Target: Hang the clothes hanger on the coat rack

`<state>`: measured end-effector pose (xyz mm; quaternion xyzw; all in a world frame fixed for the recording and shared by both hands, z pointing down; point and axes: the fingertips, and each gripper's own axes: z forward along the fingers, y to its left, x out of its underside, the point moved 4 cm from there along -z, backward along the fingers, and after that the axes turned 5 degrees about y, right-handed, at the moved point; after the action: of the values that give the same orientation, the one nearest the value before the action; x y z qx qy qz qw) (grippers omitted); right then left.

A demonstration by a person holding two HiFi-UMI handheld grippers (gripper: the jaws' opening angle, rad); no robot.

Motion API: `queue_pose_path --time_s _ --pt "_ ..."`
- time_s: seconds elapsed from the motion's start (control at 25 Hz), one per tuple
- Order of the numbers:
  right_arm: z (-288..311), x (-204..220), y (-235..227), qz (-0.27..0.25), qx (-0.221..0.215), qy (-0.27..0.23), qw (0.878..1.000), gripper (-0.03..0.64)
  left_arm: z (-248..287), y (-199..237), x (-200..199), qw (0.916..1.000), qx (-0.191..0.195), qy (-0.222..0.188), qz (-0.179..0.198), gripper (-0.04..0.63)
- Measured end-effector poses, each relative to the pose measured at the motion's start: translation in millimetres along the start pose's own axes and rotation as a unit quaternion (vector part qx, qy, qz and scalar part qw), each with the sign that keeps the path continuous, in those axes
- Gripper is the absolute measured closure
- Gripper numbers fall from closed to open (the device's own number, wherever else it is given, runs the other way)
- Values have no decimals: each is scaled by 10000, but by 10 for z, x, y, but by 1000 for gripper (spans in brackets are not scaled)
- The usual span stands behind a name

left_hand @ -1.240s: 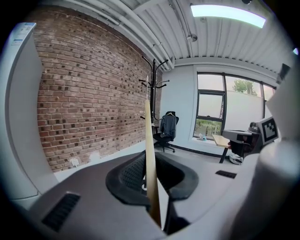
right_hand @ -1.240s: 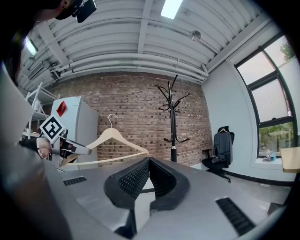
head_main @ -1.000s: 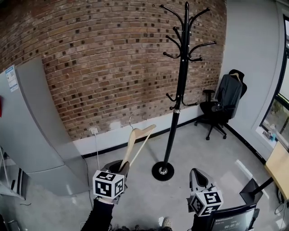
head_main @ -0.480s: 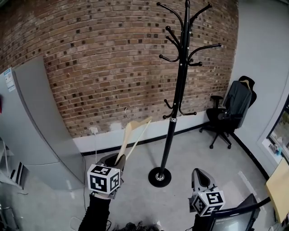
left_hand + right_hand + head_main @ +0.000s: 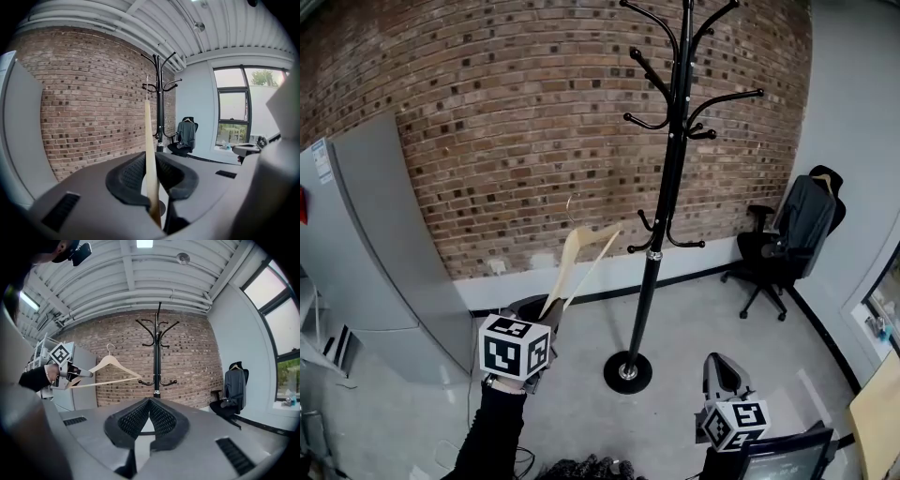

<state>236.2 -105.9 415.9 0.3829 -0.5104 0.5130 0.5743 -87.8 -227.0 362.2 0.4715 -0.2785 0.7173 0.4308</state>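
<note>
Head view: one hanger (image 5: 568, 255) in left gripper (image 5: 547, 325), one rack (image 5: 662, 220), right gripper (image 5: 722, 362) clenched empty

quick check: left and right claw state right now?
Left claw: closed on the wooden hanger.
Right claw: closed, nothing between the jaws.

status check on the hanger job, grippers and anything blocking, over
Left gripper shut on wooden hanger, hook up. Right gripper jaws shut, empty. Hanger not yet on coat rack. Nothing seen between them.
</note>
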Motion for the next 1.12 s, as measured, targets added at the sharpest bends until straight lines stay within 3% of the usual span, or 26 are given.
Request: queue_pose_path --time_s 0.4,1.12 --pt "305 -28 -182 -10 -116 25 9999 607 373 5 -510 9997 14 -141 220 540" --pt "1280 -385 -567 -84 44 -24 10000 607 1538 133 -1267 9975 551 -235 376 540"
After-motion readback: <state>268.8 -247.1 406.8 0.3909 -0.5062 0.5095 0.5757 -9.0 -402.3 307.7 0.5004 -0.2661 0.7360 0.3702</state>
